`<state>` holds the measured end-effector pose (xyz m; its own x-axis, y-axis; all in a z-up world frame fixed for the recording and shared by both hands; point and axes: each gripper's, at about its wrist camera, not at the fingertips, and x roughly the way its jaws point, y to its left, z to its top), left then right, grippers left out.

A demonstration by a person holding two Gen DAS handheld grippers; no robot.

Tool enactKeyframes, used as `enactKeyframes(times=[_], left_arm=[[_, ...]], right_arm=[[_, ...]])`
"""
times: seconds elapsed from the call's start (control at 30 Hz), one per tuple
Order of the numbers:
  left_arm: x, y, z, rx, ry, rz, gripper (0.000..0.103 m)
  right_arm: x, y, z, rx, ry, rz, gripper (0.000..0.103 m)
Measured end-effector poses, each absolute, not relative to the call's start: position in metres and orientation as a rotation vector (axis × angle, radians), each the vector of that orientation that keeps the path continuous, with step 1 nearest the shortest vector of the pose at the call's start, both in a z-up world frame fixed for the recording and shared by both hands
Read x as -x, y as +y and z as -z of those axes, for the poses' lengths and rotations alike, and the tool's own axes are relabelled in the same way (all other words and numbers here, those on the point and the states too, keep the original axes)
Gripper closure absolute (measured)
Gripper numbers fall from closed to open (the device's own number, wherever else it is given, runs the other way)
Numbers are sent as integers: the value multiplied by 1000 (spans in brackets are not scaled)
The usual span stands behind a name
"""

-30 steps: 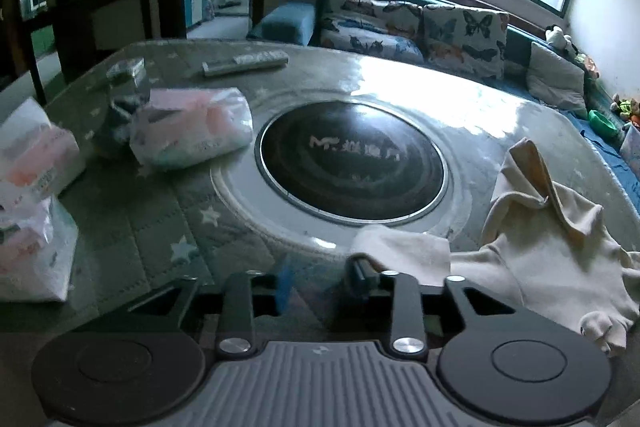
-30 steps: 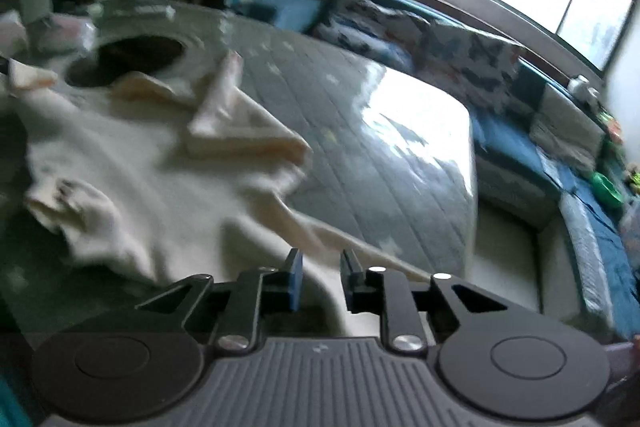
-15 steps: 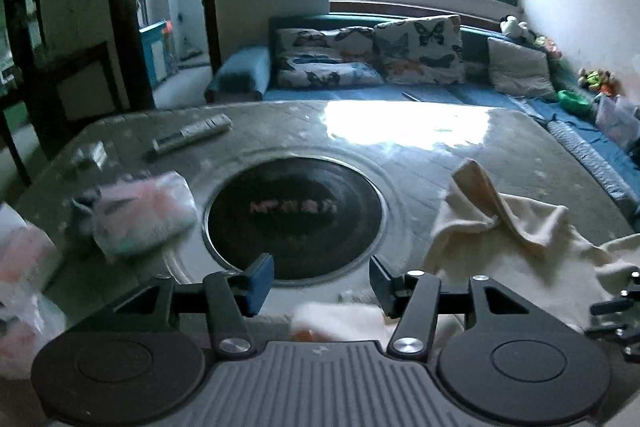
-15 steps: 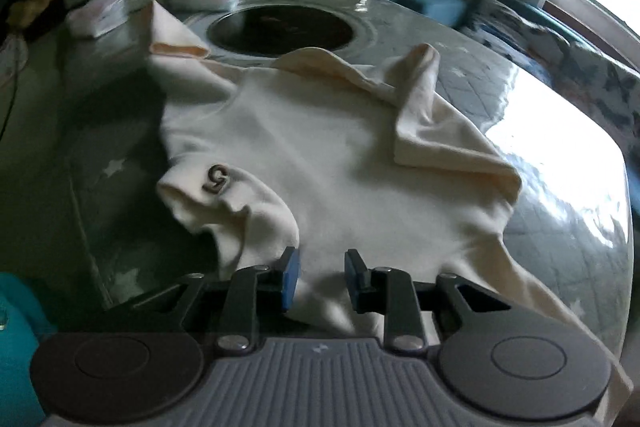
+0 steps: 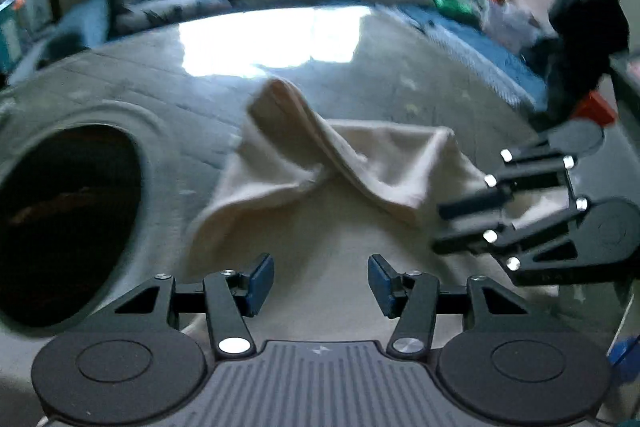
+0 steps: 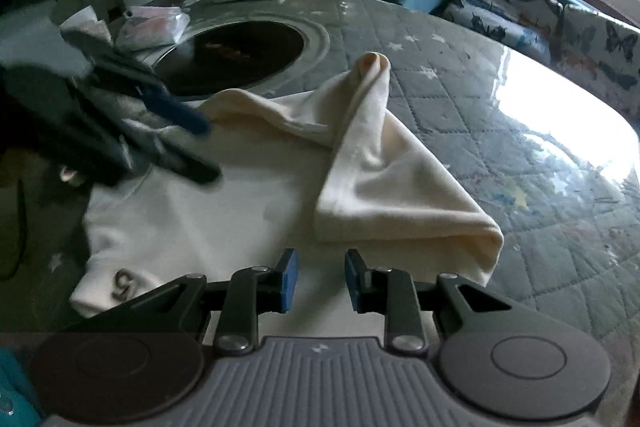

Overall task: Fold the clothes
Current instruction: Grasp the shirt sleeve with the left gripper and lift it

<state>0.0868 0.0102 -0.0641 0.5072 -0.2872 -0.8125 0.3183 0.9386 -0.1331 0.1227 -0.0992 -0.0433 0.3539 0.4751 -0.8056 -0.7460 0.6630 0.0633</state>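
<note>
A cream garment (image 6: pixel 248 203) is lying spread on the quilted table (image 6: pixel 460 75), directly ahead of and beneath both grippers. The right gripper (image 6: pixel 317 281) is hovering over the near edge of the cloth with its blue-padded fingers (image 6: pixel 289 279) standing a little apart and gripping nothing. The left gripper (image 5: pixel 321 281) is hanging over the cloth too, its jaws spread wider, also empty; its own view is blurring, so it is probably moving. Ahead and to the right of the right gripper, one part of the garment is lying doubled back over the body in a thick flap (image 6: pixel 396 195), its far end rising into a peaked ridge. To the left, a bunched cuff or hem with a dark mark (image 6: pixel 122 285) is sitting near the table edge. Judging by this, both grippers are positioning above the cloth to choose a grasp point, jaws parted so that an edge can slip between the pads
</note>
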Motion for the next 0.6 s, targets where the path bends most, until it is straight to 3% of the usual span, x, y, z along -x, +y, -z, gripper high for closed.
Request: enactKeyframes(times=[0.3,0.6], left_arm=[[-140,18,71,15,966,328,47],[-170,100,61,365,898,25,47]], right_arm=[[-182,-105,31,228,835,-764,71],[-223,-145,6,88,692,-547,66]])
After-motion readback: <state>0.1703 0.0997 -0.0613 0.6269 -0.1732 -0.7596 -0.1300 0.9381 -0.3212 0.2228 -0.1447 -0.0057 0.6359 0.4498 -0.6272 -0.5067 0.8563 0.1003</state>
